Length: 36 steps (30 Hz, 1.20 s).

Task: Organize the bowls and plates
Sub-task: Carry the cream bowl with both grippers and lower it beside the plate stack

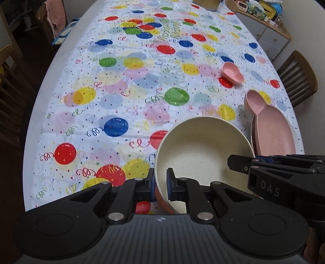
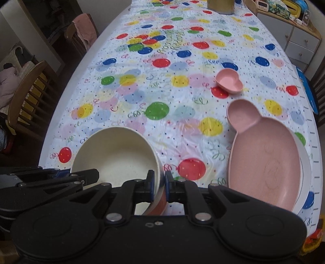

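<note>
A cream bowl (image 1: pixel 203 150) with an orange outside is held between both grippers above the balloon-print tablecloth (image 1: pixel 121 85). My left gripper (image 1: pixel 160 182) is shut on the bowl's left rim. My right gripper (image 2: pixel 158 185) is shut on the right rim of the cream bowl (image 2: pixel 117 154). The right gripper (image 1: pixel 243 162) shows from the side in the left wrist view. A pink mouse-shaped divided plate (image 2: pixel 264 162) lies on a white plate (image 2: pixel 305 162) at the right. A small pink heart-shaped bowl (image 2: pixel 229 81) sits farther back.
Wooden chairs (image 2: pixel 28 95) stand along the left side and another chair (image 1: pixel 298 79) at the right. A yellowish container (image 2: pixel 220 6) stands at the table's far end. A drawer cabinet (image 2: pixel 300 44) with clutter on top is at the back right.
</note>
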Motion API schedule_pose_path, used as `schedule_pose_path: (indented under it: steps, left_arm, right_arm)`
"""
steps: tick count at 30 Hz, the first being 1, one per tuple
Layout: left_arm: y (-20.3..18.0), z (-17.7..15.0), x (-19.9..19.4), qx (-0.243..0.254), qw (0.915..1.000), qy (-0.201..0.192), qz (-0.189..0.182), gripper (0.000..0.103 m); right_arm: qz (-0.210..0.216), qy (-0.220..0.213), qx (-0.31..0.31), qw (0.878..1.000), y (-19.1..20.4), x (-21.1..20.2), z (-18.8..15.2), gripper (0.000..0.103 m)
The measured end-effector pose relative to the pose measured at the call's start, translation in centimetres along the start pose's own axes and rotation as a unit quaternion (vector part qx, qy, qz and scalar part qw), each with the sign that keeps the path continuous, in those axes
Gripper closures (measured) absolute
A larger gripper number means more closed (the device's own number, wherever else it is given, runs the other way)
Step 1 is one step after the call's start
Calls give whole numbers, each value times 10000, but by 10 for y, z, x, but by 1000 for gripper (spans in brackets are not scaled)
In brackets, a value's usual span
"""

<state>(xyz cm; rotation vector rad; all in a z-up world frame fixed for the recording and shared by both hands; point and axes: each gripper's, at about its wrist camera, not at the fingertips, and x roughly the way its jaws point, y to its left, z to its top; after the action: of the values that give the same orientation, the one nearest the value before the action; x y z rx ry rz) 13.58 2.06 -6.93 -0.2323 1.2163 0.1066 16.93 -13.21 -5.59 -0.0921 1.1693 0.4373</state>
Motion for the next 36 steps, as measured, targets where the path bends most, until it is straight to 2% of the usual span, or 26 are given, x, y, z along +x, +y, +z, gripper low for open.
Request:
schedule_pose_path:
  steps: [24,29,36]
  left_arm:
    - [1,-9,23,334,9994,119,-38,93]
    - [1,-8,20,392,9992,90,-74,93]
    - [3,-6,10,511,9986,15,-117,93]
  right_arm:
    - [-205,135,274,9993,0,30,-22,95]
    - [-158,158,299,9993,0,30,-21,86]
    - [-148,126,327,9993,1,25,-18,80]
